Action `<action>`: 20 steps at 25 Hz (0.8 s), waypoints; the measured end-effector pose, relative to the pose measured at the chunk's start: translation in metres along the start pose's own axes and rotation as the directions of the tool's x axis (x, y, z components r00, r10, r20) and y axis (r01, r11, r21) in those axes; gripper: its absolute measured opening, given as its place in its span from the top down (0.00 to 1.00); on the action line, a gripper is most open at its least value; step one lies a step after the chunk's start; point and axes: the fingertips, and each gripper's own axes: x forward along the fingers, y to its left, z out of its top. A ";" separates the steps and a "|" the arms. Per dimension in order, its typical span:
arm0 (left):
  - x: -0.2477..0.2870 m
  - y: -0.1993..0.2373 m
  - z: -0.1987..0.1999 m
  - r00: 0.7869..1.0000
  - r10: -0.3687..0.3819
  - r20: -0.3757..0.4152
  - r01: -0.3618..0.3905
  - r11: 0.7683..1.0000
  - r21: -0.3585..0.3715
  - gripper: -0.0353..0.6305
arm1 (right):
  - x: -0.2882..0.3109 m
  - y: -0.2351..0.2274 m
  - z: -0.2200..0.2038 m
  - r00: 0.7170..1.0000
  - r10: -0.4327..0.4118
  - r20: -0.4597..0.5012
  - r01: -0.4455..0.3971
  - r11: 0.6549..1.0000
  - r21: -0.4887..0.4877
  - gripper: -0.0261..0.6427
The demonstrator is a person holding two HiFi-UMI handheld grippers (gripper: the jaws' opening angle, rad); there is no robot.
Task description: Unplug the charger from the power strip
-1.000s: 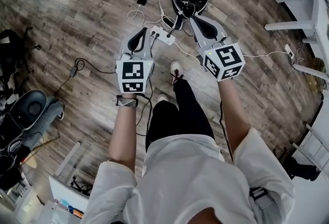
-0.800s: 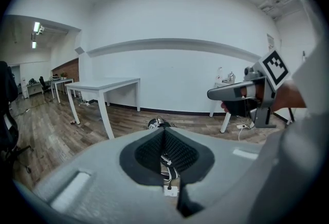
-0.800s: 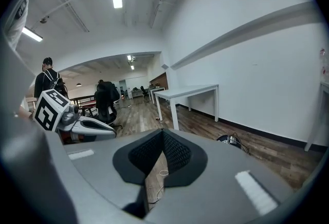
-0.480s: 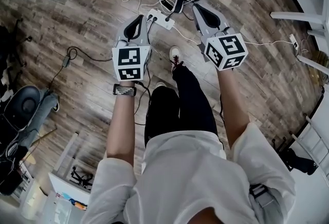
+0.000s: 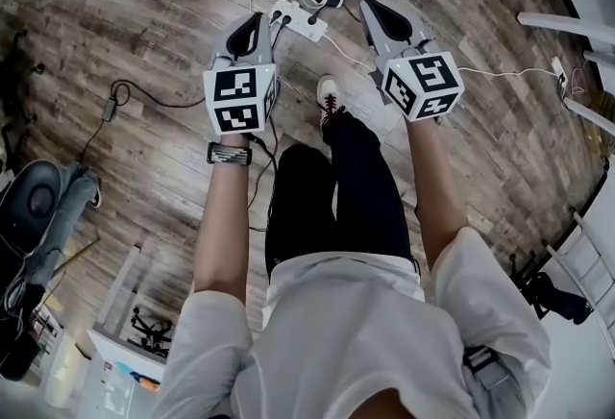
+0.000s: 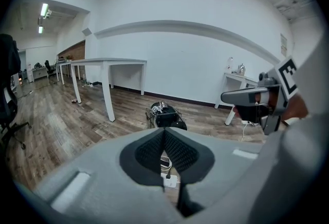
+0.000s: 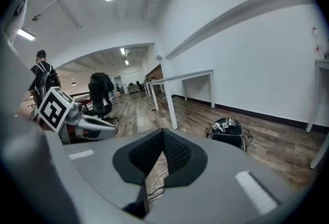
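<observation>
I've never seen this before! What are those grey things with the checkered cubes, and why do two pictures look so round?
A person stands on a wooden floor, holding a grey tool in each hand. Each tool has two jaws, like tongs. The left gripper and the right gripper both have their jaws shut together, holding nothing. The patterned cubes are part of the tools. The picture from above comes from a camera on the person's head, looking down. The round pictures come from a camera riding on each tool, looking along its jaws. On the floor ahead lies a white power strip with black plugs in it.
</observation>
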 end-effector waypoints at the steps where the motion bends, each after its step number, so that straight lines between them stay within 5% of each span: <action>1: 0.006 0.003 -0.008 1.000 0.001 0.000 -0.001 1.000 -0.006 0.94 | 0.006 -0.001 -0.007 1.000 0.002 0.000 -0.002 1.000 -0.005 0.96; 20: 0.134 0.025 -0.171 0.999 -0.035 0.027 0.035 0.999 0.006 0.94 | 0.094 -0.050 -0.199 1.000 0.009 -0.008 -0.009 0.999 -0.032 0.96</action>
